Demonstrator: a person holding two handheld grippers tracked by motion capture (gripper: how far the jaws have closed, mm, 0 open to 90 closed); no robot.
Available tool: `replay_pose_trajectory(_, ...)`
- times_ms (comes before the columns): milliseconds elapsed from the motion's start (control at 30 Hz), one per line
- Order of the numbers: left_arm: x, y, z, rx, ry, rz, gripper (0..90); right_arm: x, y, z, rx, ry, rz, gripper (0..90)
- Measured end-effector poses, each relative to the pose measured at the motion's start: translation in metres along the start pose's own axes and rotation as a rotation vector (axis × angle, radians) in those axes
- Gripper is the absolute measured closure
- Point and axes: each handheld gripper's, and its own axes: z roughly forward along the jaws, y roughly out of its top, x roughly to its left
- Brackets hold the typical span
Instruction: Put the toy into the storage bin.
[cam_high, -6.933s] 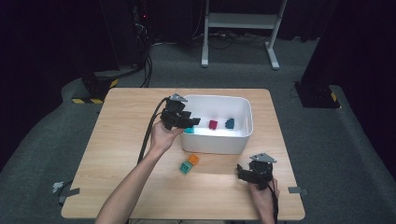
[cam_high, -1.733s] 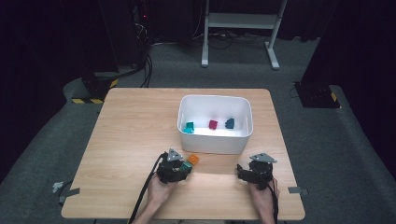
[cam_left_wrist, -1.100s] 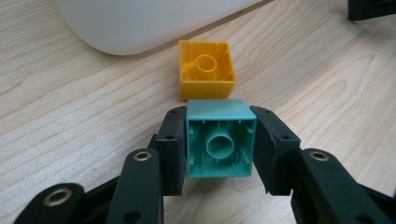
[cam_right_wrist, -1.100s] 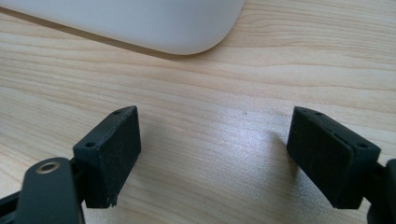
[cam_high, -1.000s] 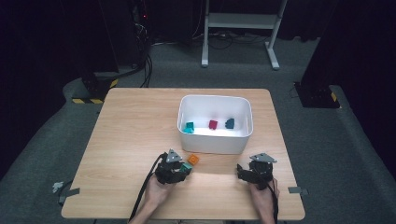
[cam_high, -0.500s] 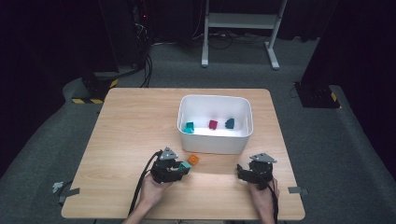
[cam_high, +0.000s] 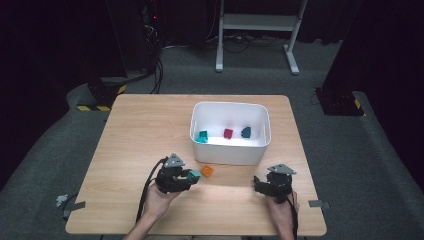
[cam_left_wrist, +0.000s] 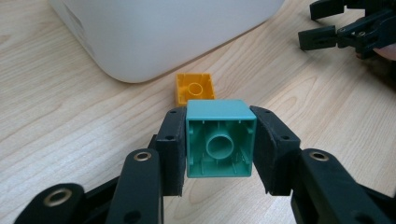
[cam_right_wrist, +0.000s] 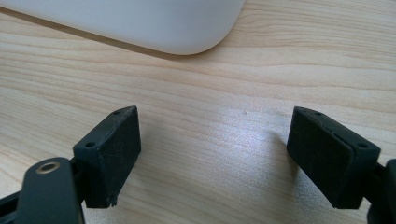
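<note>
Just then the left claw (cam_left_wrist: 219, 147) held a teal block (cam_left_wrist: 218, 139) squarely between its pads, hollow underside facing the camera; in the high view that claw (cam_high: 189, 176) sat with the block (cam_high: 193, 175) near the front of the surface (cam_high: 140, 130), left of centre; an orange block (cam_left_wrist: 195, 87) lay on the wood just beyond the teal one, close to the wall of the white bin (cam_left_wrist: 154, 37) but apart from it; inside the bin (cam_high: 230, 150) sat a teal piece (cam_high: 202, 136), a red piece (cam_high: 228, 133) and a dark blue piece (cam_high: 246, 132); the right claw (cam_right_wrist: 224, 158) stood wide with nothing between its pads, low over bare wood near the bin's rounded corner; in the high view it (cam_high: 261, 185) lay well to the right of the left claw.
</note>
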Motion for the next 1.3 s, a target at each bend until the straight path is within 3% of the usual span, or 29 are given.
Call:
replay_pose_trajectory(467,0.007,0.014,-0.019,-0.023,0.007,0.013,58.3,0.0,0.0,0.0,0.0,0.0,0.001,17.3)
replay_pose_trajectory(1300,0.022,0.05,-0.042,-0.074,-0.025,0.005,58.3,0.0,0.0,0.0,0.0,0.0,0.001,17.3)
